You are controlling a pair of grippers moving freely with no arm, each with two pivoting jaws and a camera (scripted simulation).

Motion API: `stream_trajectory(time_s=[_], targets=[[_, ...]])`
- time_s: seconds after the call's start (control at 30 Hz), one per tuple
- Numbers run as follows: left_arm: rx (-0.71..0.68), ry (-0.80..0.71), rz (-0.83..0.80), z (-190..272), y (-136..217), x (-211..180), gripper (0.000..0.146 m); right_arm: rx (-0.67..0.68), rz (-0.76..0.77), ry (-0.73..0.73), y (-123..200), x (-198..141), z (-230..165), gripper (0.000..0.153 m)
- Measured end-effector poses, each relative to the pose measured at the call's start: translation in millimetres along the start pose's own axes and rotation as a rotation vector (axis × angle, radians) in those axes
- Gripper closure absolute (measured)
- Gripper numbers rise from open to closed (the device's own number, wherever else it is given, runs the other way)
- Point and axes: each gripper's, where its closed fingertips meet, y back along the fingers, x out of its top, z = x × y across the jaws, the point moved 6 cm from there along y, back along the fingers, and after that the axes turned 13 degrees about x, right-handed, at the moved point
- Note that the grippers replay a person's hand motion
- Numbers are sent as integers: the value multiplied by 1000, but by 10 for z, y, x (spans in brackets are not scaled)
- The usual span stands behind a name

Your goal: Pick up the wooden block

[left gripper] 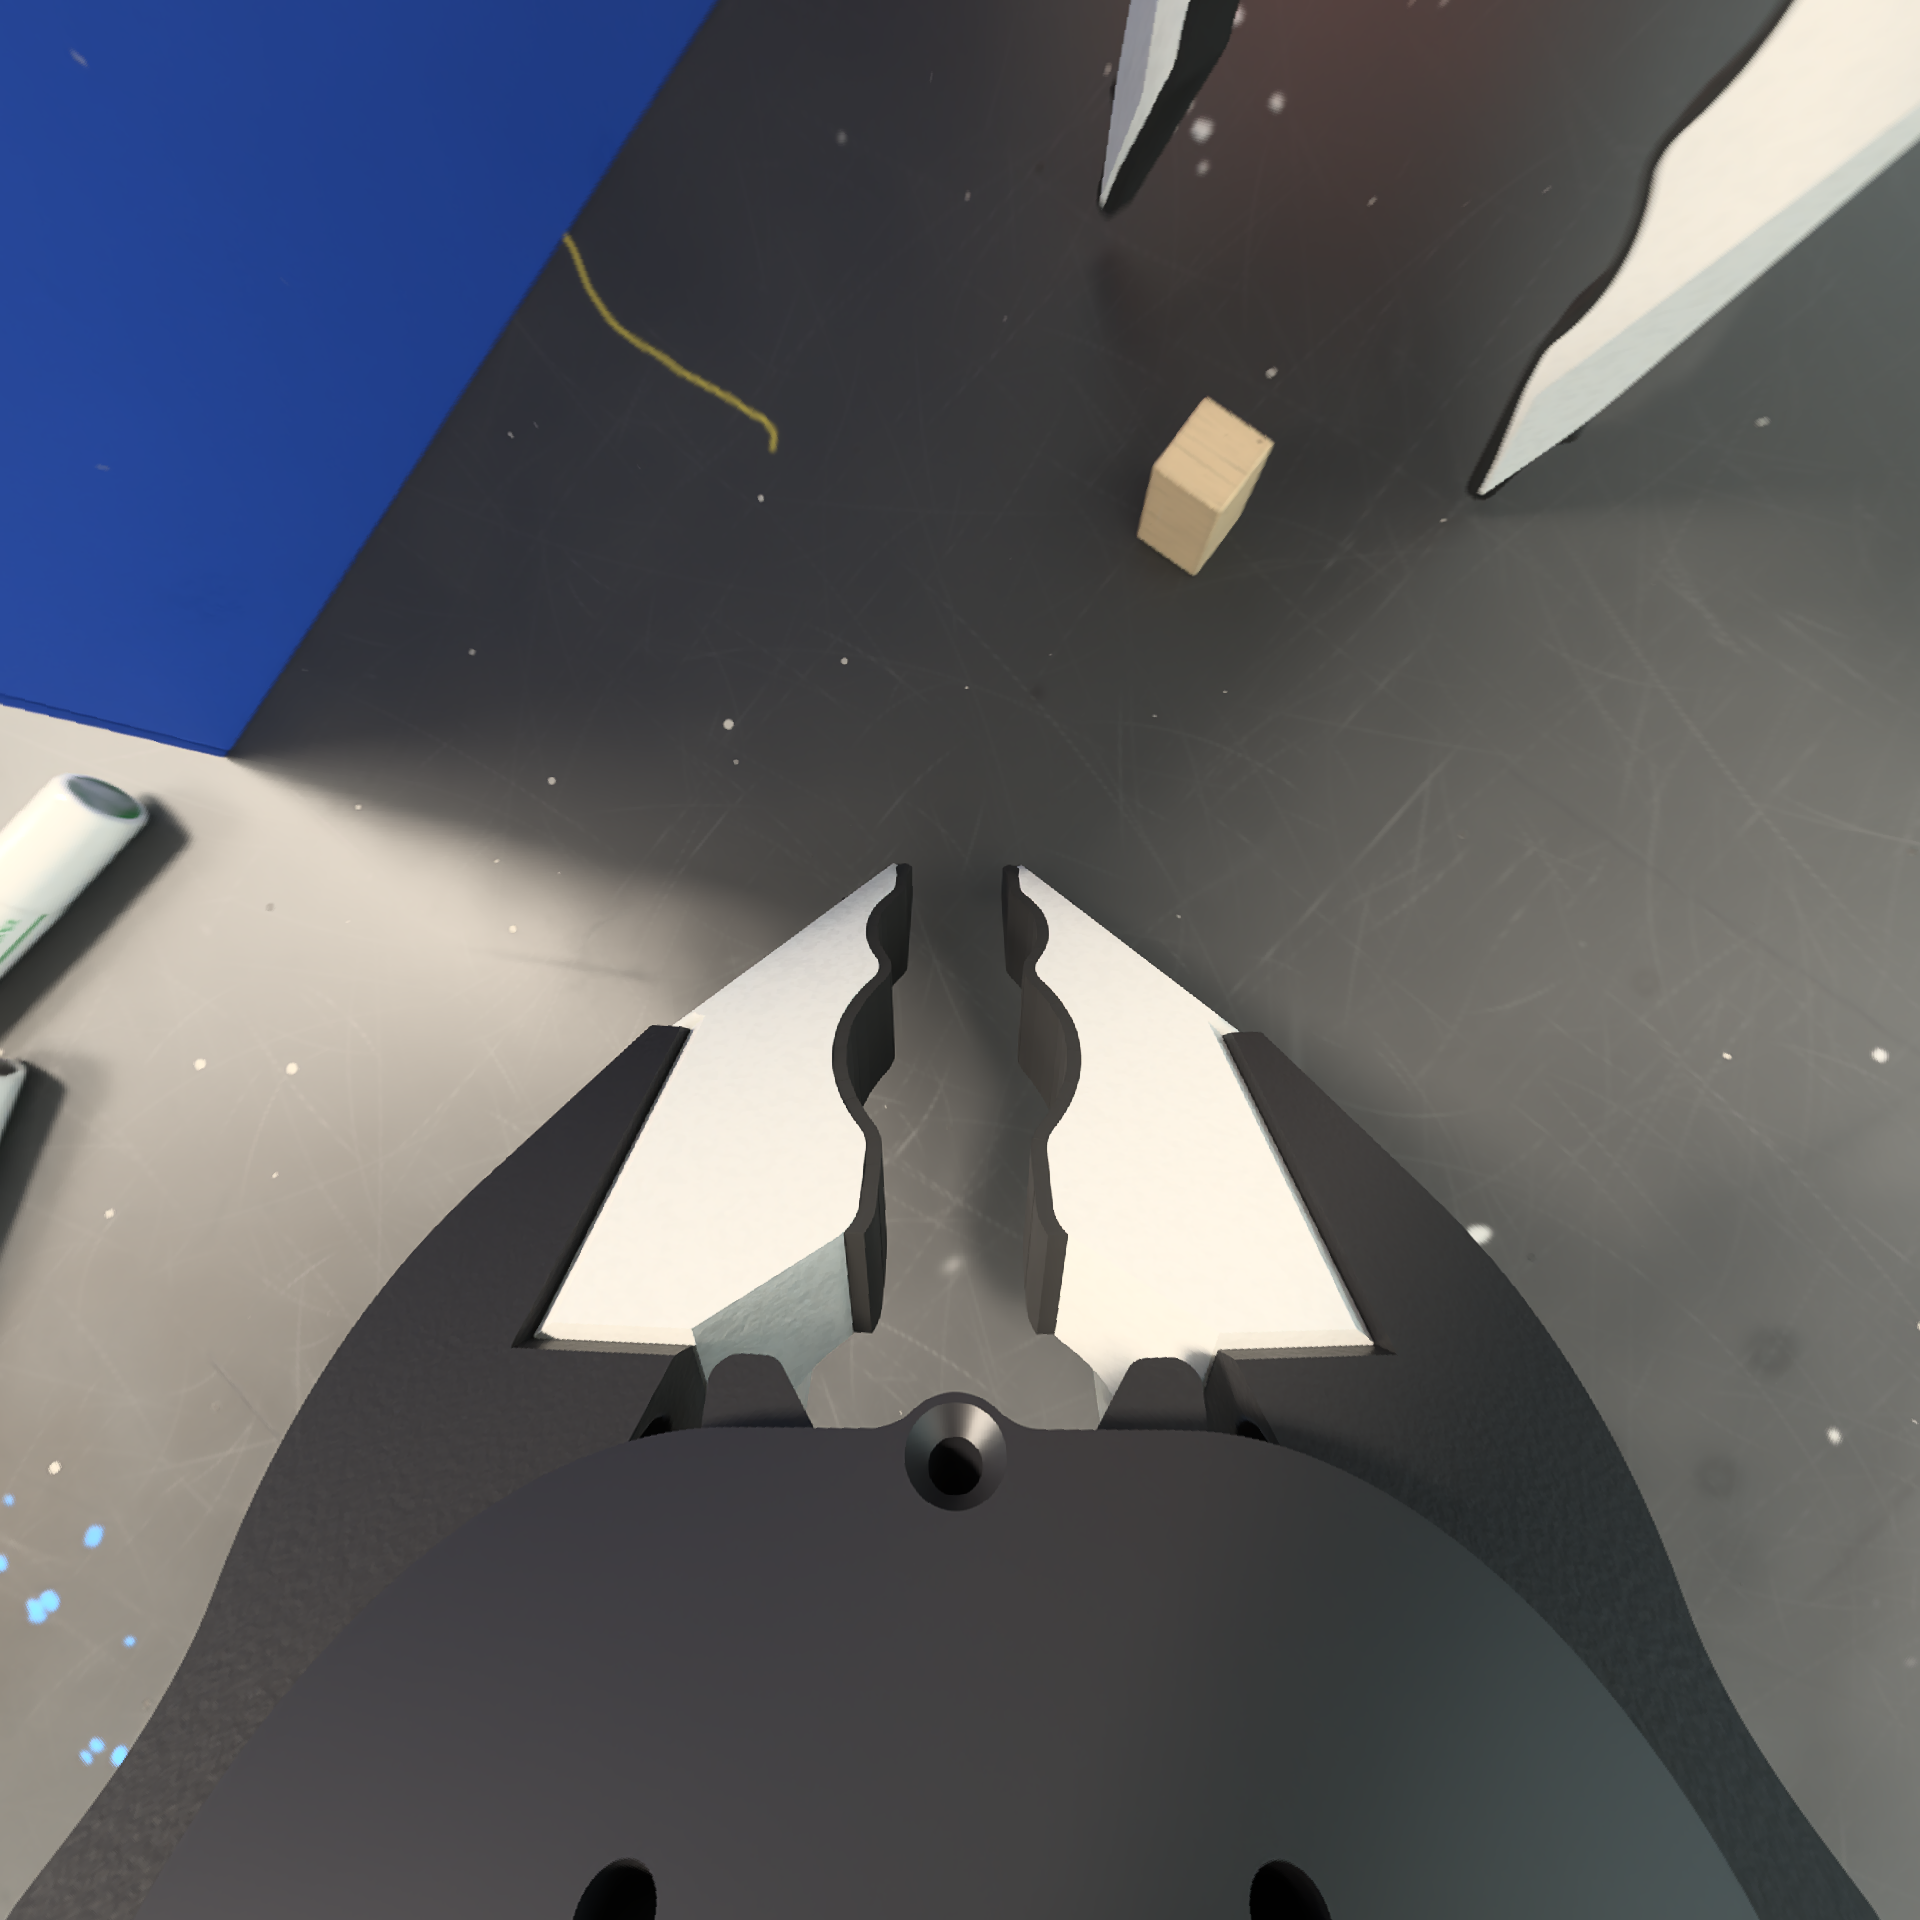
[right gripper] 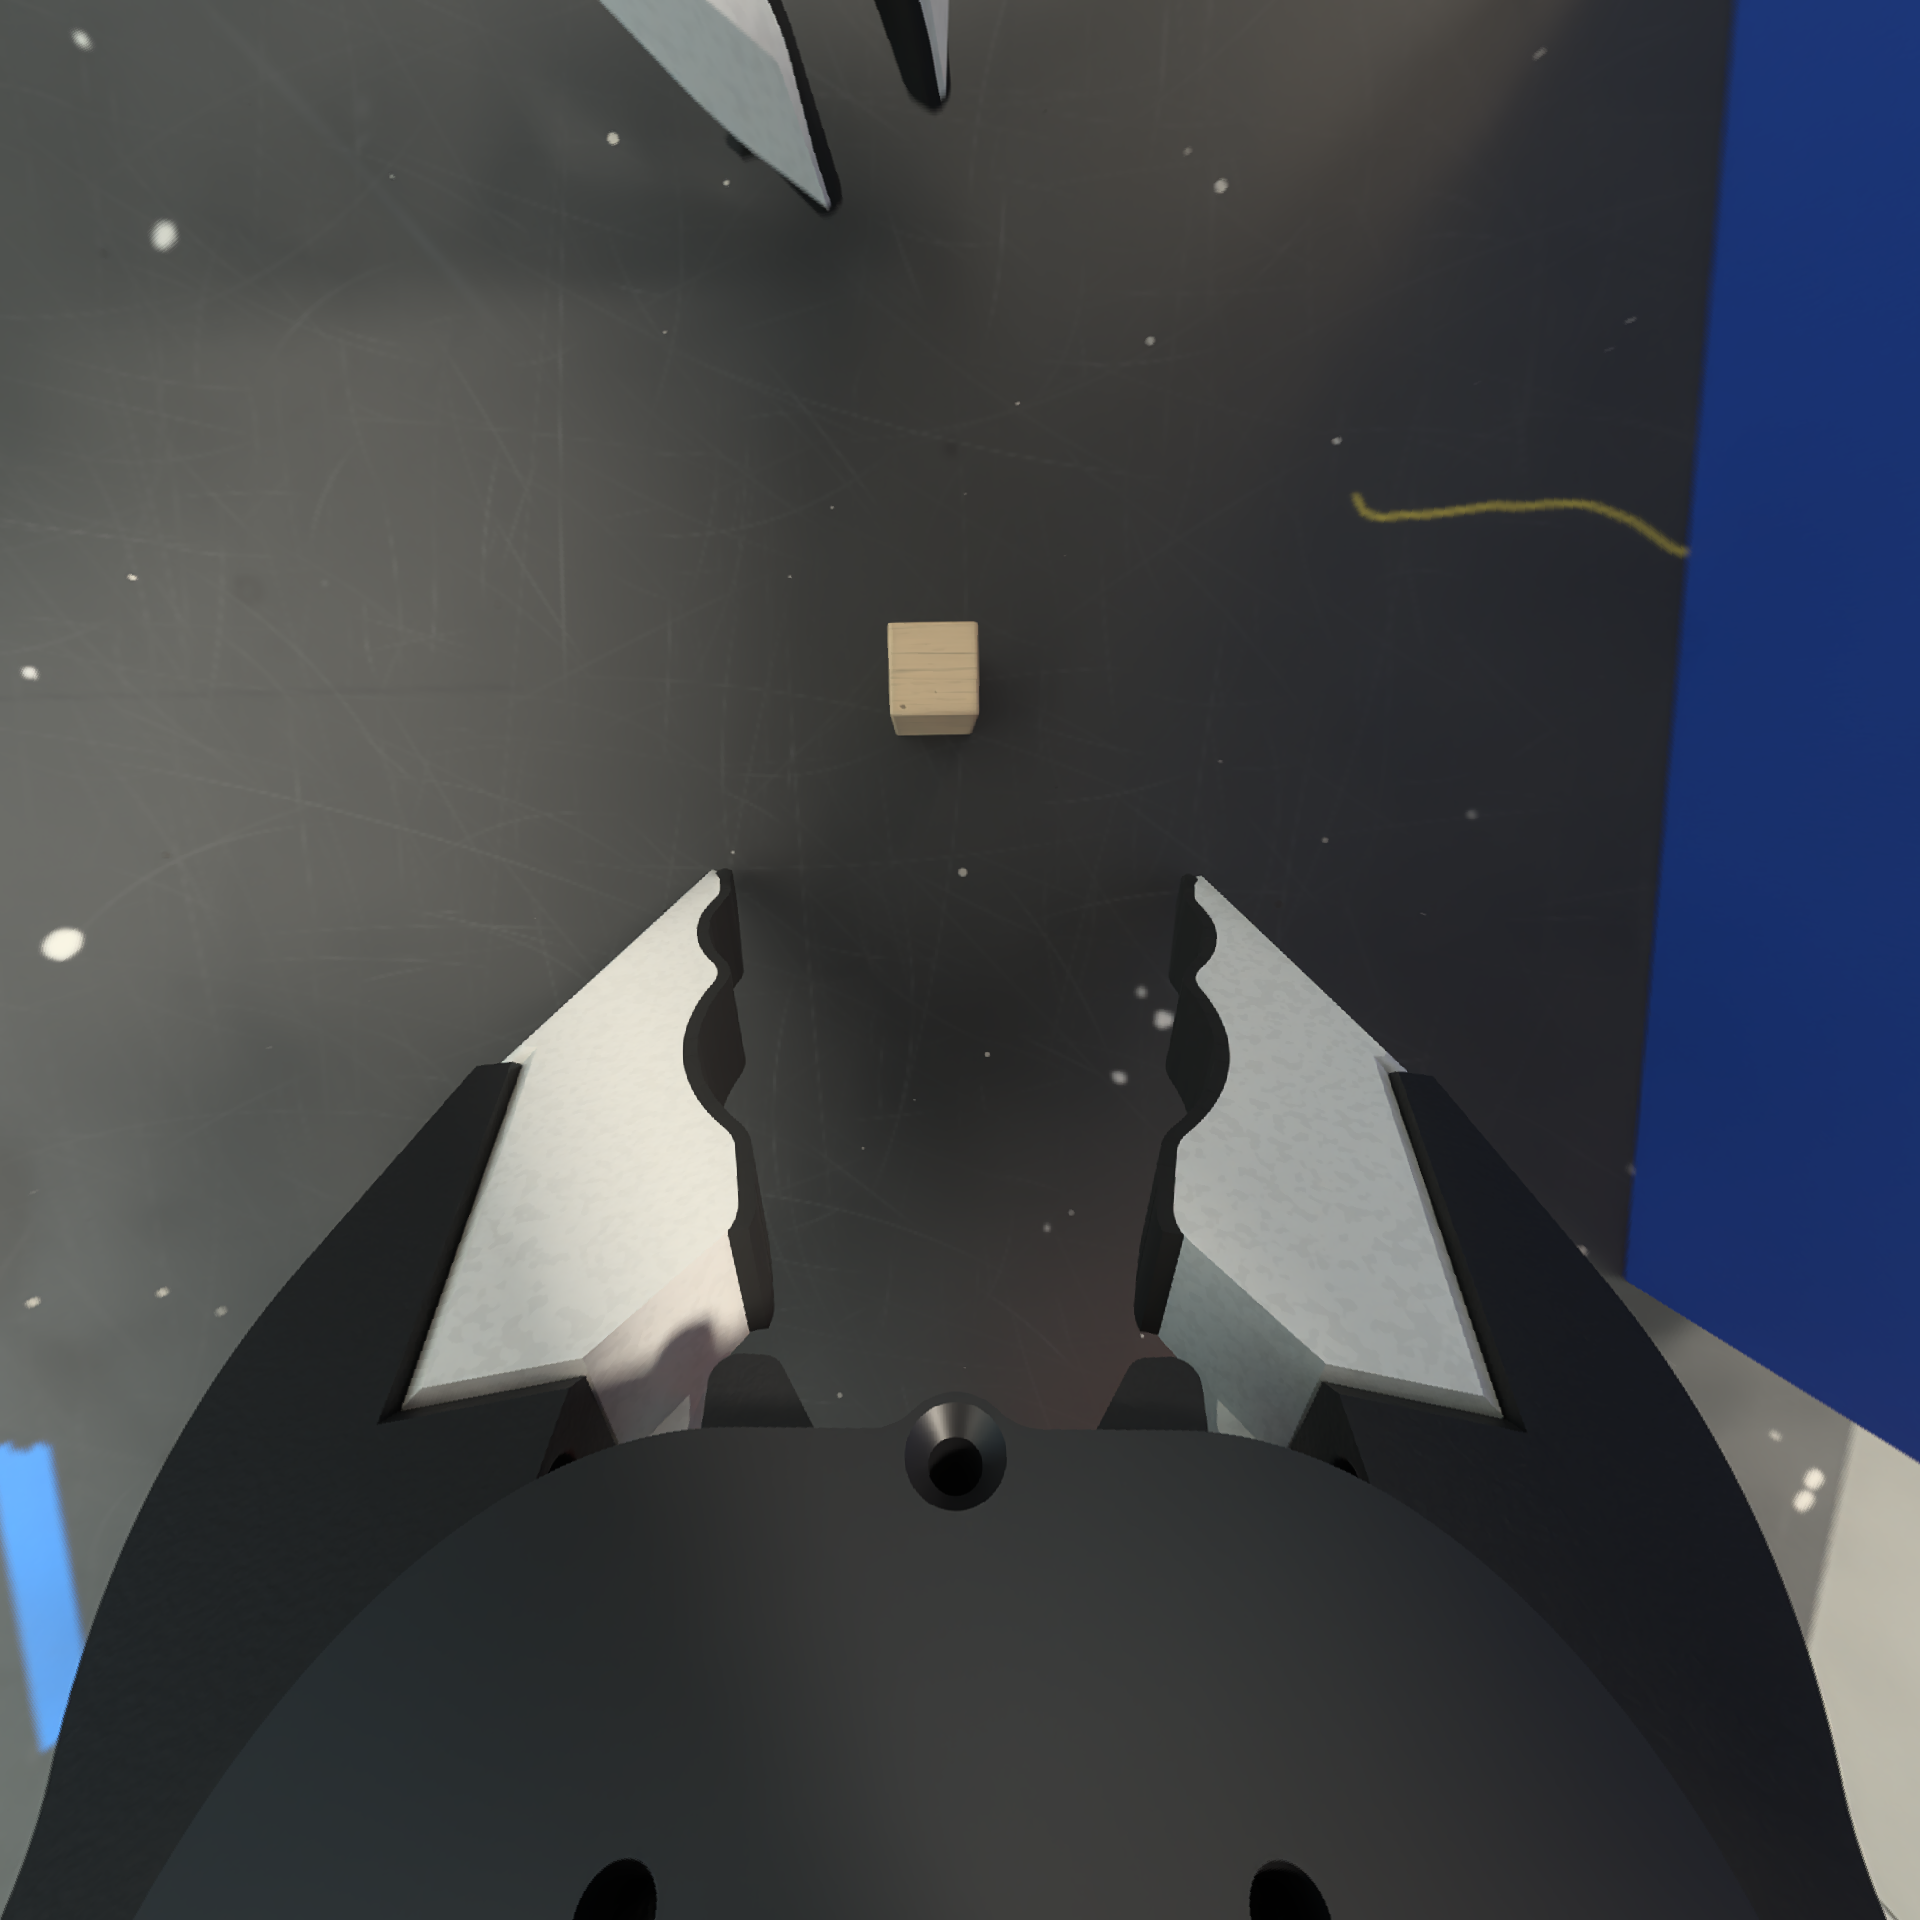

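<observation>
A small pale wooden block point(left gripper: 1205, 483) stands on the dark scratched tabletop point(left gripper: 1351, 831). In the right wrist view the block point(right gripper: 932, 675) lies straight ahead of my right gripper point(right gripper: 956, 883), which is wide open and empty, a short way from it. My left gripper point(left gripper: 956, 883) is closed to a narrow slit with nothing between the fingers; the block is ahead of it and to the right. The right gripper's fingers point(left gripper: 1683, 270) show at the top right of the left wrist view, beyond the block. The left gripper's fingers point(right gripper: 769, 114) show at the top of the right wrist view.
A blue panel point(left gripper: 260, 312) borders the table, also seen at the right of the right wrist view point(right gripper: 1808, 623). A yellow string point(left gripper: 665, 353) lies by its edge point(right gripper: 1507, 509). A white marker point(left gripper: 62, 862) lies at the left. A blue strip point(right gripper: 36, 1590) is low left.
</observation>
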Motion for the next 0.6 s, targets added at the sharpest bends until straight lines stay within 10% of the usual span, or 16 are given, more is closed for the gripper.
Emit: stream_trajectory(time_s=[0.3, 0.43, 0.6], targets=[[128, 28, 73, 88, 636, -305, 93, 43, -47, 20, -37, 75, -47, 82], [150, 79, 58, 80, 746, -513, 90, 27, -79, 59, -52, 123, -128, 144], [144, 98, 65, 114, 814, -538, 88, -27, -82, -11, -19, 159, -73, 151]])
